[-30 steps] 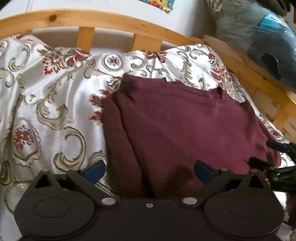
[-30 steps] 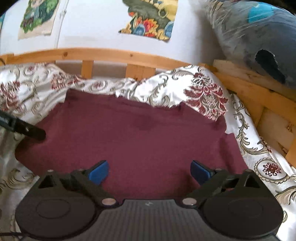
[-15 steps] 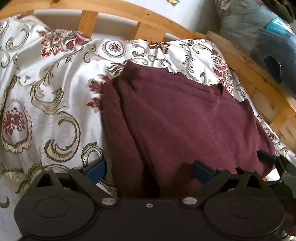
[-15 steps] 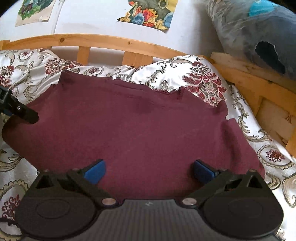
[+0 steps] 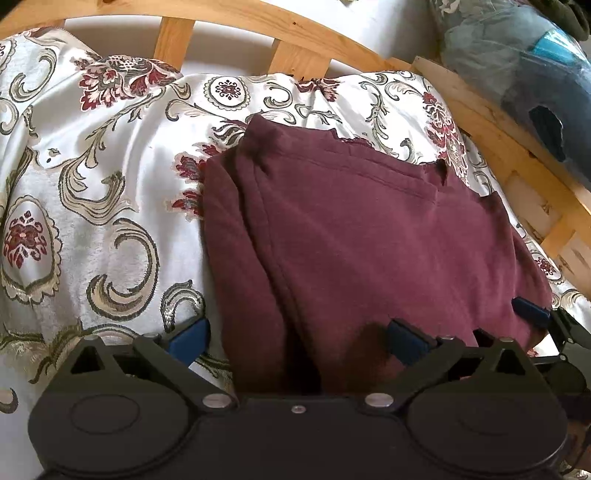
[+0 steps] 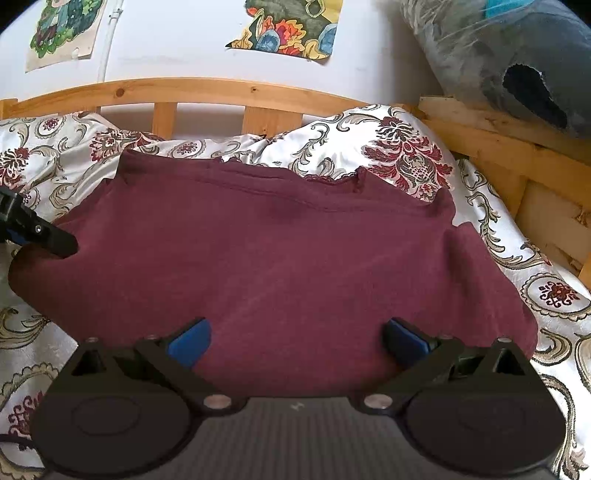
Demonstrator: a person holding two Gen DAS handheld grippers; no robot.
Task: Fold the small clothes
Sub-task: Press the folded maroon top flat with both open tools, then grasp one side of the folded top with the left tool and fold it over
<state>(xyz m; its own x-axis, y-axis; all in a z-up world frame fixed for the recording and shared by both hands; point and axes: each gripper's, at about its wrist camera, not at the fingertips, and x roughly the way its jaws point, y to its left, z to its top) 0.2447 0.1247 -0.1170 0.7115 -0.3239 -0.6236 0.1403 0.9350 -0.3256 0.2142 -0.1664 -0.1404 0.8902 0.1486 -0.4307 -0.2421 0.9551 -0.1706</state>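
Observation:
A maroon garment (image 5: 369,236) lies folded flat on the patterned bedspread (image 5: 92,184); it also fills the middle of the right wrist view (image 6: 288,266). My left gripper (image 5: 297,338) is open, its blue-padded jaws straddling the garment's near left edge. My right gripper (image 6: 295,338) is open over the garment's near edge. The right gripper's fingertips (image 5: 528,312) show at the garment's right corner in the left wrist view. The left gripper's finger (image 6: 48,236) shows at the garment's left edge in the right wrist view.
A wooden bed rail (image 6: 221,90) runs along the back and a wooden side rail (image 5: 517,155) along the right. A plastic-wrapped bundle (image 6: 517,55) rests beyond the right rail. Posters (image 6: 291,26) hang on the white wall.
Both grippers have drawn slightly back toward the near edge of the garment and tilted downward. Both stay open. The garment has not moved.

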